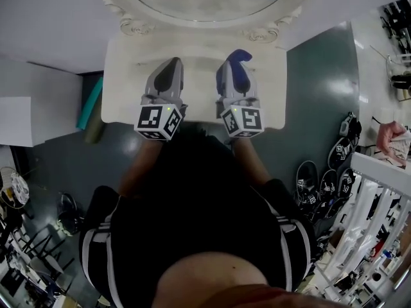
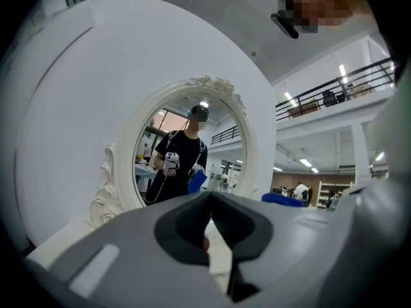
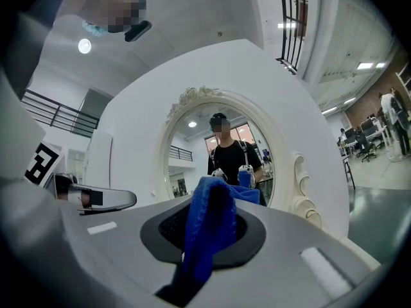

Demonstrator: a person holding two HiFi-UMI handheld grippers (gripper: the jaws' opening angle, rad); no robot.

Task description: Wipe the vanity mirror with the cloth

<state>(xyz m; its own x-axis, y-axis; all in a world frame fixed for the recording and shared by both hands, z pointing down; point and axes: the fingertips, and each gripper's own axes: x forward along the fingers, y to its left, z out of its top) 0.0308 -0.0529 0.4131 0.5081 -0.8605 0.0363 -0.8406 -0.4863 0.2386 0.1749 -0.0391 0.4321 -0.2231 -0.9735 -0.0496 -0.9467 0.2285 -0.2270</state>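
Right gripper view shows our right tool (image 3: 204, 239) clamped on the blue cloth (image 3: 207, 210), with the vanity mirror (image 3: 192, 153) upright straight ahead, while our left tool (image 2: 209, 236) is closed and empty.

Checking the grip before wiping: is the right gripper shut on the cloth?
Shut: the blue cloth is pinched between the jaws of the right gripper.

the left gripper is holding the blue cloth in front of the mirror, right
No: the blue cloth is held by the right gripper, not the left gripper. The right gripper view shows it, in front of the mirror.
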